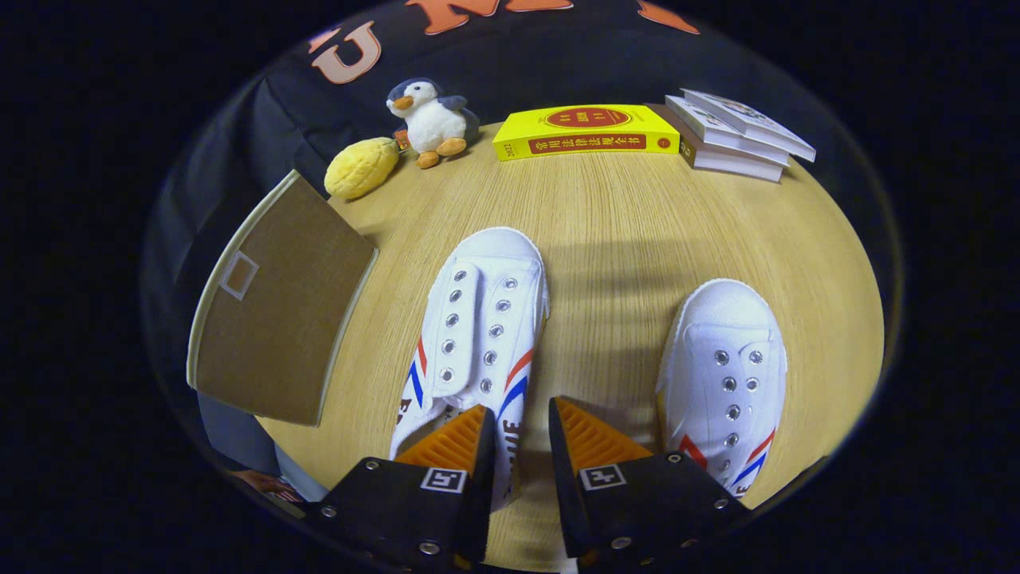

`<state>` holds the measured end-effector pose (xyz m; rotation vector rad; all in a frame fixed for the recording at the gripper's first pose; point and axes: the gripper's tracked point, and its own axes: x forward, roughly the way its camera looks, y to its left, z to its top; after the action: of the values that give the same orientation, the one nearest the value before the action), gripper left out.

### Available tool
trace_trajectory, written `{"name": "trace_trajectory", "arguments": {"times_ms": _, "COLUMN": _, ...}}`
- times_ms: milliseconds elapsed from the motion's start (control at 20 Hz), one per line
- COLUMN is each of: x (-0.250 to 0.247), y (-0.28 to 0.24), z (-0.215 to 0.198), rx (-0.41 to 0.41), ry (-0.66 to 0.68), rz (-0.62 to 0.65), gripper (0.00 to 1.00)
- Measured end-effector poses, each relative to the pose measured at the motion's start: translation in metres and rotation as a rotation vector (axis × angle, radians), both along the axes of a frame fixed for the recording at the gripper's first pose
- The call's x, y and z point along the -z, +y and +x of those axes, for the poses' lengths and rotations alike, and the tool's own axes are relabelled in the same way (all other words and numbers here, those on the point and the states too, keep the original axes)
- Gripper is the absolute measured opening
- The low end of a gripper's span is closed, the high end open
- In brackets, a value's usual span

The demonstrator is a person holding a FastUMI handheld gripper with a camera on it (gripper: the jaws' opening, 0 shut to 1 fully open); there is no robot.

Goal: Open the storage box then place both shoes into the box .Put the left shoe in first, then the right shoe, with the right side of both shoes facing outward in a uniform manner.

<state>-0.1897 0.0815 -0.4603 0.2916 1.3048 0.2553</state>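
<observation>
Two fingers sit parted astride the left shoe's right wall; you should clench squarely before lifting toward the box.

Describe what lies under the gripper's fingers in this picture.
The left shoe lies under the open fingers: one finger is over its heel opening and the other over the wooden table beside it. The fingers cover the shoe's heel end.

Far beyond the gripper, along the wooden counter's back edge, sit a yellow plush, a penguin toy, a yellow book and stacked books.
</observation>
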Motion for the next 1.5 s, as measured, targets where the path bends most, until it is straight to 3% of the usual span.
{"name": "trace_trajectory", "arguments": {"times_ms": 150, "x": -0.002, "y": 0.002, "z": 0.001, "rx": 0.059, "ry": 0.035, "rz": 0.025, "gripper": 0.06}}
{"name": "trace_trajectory", "arguments": {"times_ms": 250, "x": -0.007, "y": 0.009, "z": -0.002, "rx": 0.078, "ry": 0.066, "rz": 0.070, "gripper": 0.01}}
{"name": "trace_trajectory", "arguments": {"times_ms": 600, "x": -0.044, "y": 0.035, "z": 0.028, "rx": 0.218, "ry": 0.002, "rz": 0.218, "gripper": 0.00}}
{"name": "trace_trajectory", "arguments": {"times_ms": 700, "x": -0.060, "y": 0.039, "z": 0.038, "rx": 0.219, "ry": -0.028, "rz": 0.244, "gripper": 0.00}}
{"name": "trace_trajectory", "arguments": {"times_ms": 1050, "x": -0.146, "y": 0.077, "z": 0.084, "rx": 0.132, "ry": -0.166, "rz": 0.261, "gripper": 0.00}}
{"name": "trace_trajectory", "arguments": {"times_ms": 1300, "x": -0.199, "y": 0.141, "z": 0.103, "rx": 0.045, "ry": -0.204, "rz": 0.318, "gripper": 0.00}}
{"name": "trace_trajectory", "arguments": {"times_ms": 1500, "x": -0.211, "y": 0.199, "z": 0.099, "rx": -0.043, "ry": -0.184, "rz": 0.336, "gripper": 0.00}}
